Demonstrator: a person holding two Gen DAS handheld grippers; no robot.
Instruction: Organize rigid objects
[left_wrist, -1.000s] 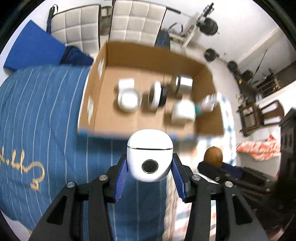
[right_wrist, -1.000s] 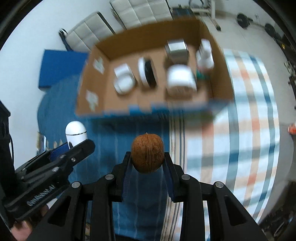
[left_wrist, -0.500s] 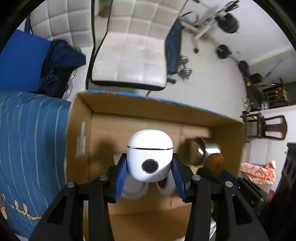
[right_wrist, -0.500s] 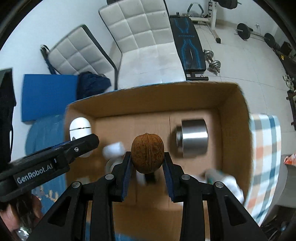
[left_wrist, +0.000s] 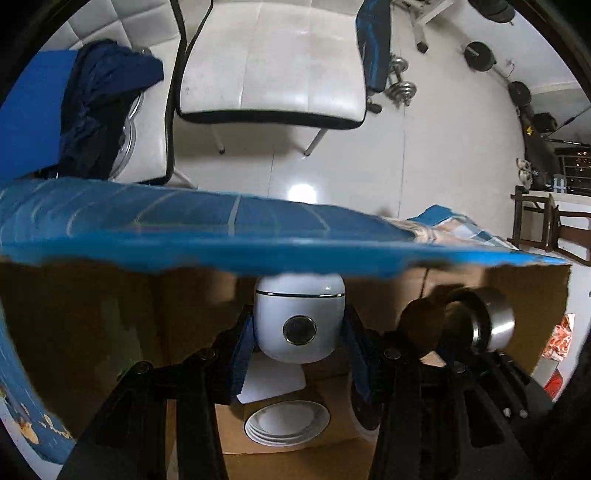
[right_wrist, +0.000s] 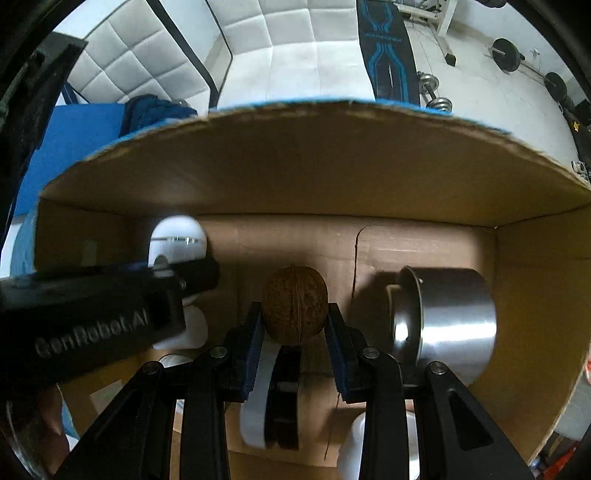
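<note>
Both held things are inside the open brown cardboard box (right_wrist: 303, 177) but neither has been set down yet, so this pair of placements looks to be nearing its end rather than finished. The left gripper (left_wrist: 299, 343) has its blue pads closed against the sides of a smooth white rounded plastic case with a dark round button (left_wrist: 300, 321), holding it just below the box's blue-edged far wall, above the box floor. The right gripper (right_wrist: 294, 325) is clamped tight on a brown wrinkled walnut (right_wrist: 295, 304), which hangs over the middle of the box floor. Several things already lie in the box: a shiny steel cylindrical tin on its side (right_wrist: 443, 321) toward the box's right wall, a stack of white round plates (left_wrist: 287, 421) and a flat white card (left_wrist: 273, 380) on the floor beneath the case, and a white-and-black roll standing on edge (right_wrist: 273, 402) beneath the walnut. What remains, as I judge it, is to lower each thing onto a free patch of box floor and let go. Whether more items wait outside the box cannot be told from these views.
</note>
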